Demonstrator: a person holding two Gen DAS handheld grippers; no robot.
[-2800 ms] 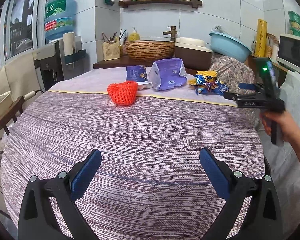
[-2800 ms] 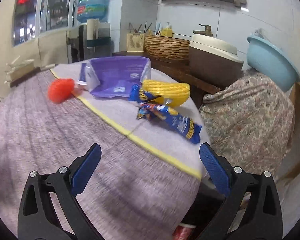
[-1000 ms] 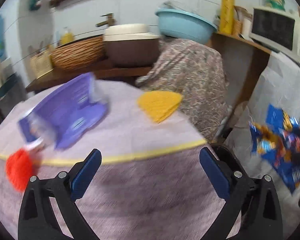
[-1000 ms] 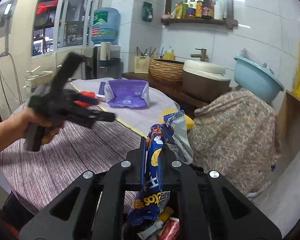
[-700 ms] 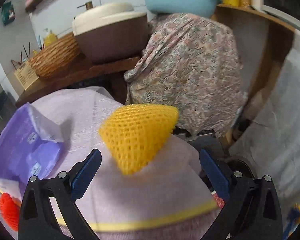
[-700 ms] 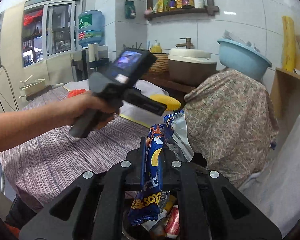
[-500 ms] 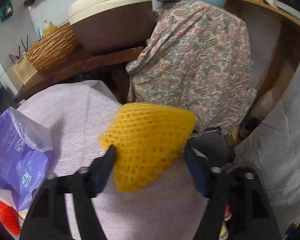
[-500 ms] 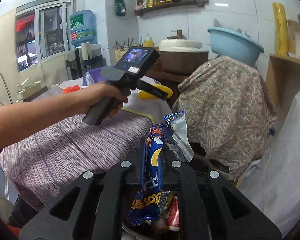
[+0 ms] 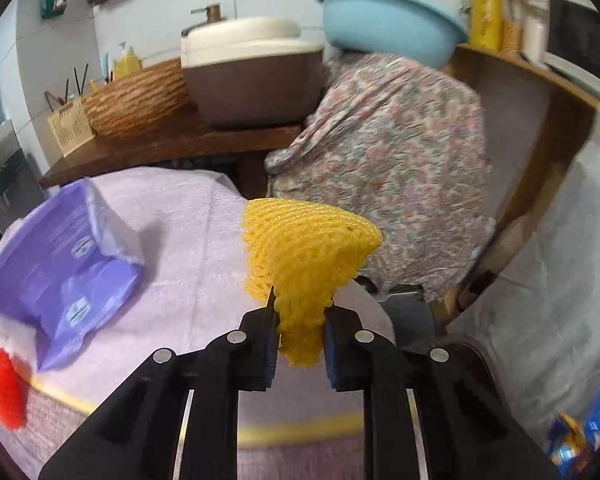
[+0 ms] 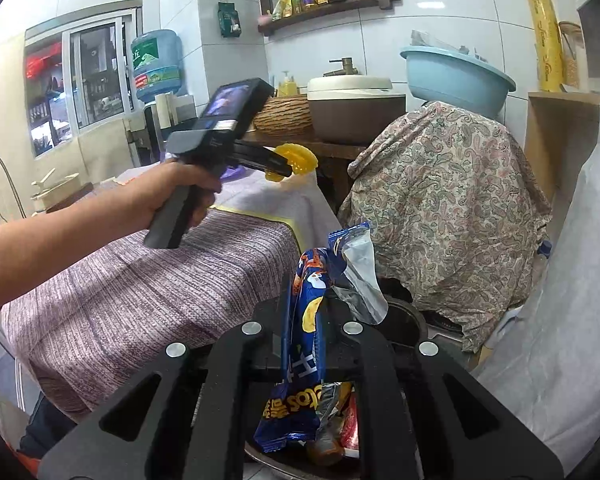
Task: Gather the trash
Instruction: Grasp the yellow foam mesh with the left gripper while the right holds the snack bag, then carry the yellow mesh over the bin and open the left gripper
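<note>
Yellow foam net pinched at its lower end between the blue pads of the left gripper, jaws just closed in on it and squeezing the mesh narrow; the upper part fans out wide above the fingertips, over the far edge of the table. Seen from the right wrist view as a small yellow frill at the tip of the left gripper, gripped by a hand above the tablecloth.

Left of the yellow net, on the pale lilac cloth: a purple plastic pack, open and crumpled — and further left, at the yellow hem, a red foam net, only partly in view.

Right gripper shut tight on a blue snack wrapper, held upright between the closed fingers, silver inside showing at the torn top. Directly below it, beside the table, a trash bin with more wrappers inside.

Beyond the yellow net: a floral cloth draped over something bulky, a light blue basin on top of it; left of that, on a dark wooden counter, a brown-and-cream pot and a woven basket.
</note>
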